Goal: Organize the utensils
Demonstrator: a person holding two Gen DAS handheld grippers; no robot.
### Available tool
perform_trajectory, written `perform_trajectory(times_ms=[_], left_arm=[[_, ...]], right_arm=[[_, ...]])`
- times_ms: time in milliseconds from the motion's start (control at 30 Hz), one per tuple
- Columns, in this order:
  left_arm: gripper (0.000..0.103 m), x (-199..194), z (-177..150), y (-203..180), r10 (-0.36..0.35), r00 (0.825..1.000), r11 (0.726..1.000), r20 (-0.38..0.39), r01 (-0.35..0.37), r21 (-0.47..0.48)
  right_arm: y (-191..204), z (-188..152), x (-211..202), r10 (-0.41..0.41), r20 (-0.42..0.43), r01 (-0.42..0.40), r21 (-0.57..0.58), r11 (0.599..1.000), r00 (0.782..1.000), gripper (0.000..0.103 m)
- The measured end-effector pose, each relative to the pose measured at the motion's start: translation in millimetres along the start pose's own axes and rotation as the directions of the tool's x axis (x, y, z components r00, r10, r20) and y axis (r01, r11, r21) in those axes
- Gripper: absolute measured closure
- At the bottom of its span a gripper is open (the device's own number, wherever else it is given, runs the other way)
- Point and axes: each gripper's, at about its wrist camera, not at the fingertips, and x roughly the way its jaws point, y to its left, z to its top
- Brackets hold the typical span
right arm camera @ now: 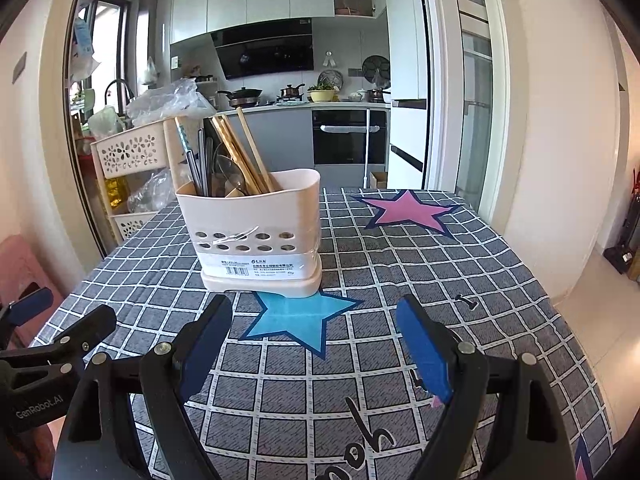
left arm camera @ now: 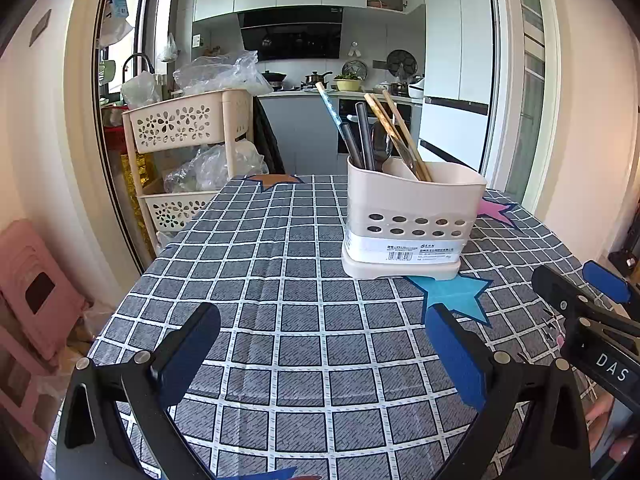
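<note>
Right wrist | utensil holder (right arm camera: pixel 260 236) on tablecloth (right arm camera: pixel 400 280) | right hand-held gripper (right arm camera: pixel 314 344) empty

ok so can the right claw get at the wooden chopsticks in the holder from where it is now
Probably yes. The right claw is open and empty, the checked tablecloth ahead of it is bare, and the wooden chopsticks stick up well above the utensil holder rim.

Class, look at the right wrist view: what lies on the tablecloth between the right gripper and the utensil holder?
Only a blue star printed on the checked tablecloth; no object lies between the open right gripper and the utensil holder, whose base overlaps the star's top.
</note>
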Motion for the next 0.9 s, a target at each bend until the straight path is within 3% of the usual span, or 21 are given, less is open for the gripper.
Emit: perform_trajectory(times_ms=[900], left_arm=[[0.0,0.1,1.1,1.1,-0.001,1.0,1.0,0.0,0.001,0.001]], right_arm=[[-1.3,1.6,-1.1,-0.001,0.009,0.001,-0.001,1.0,1.0,0.017]])
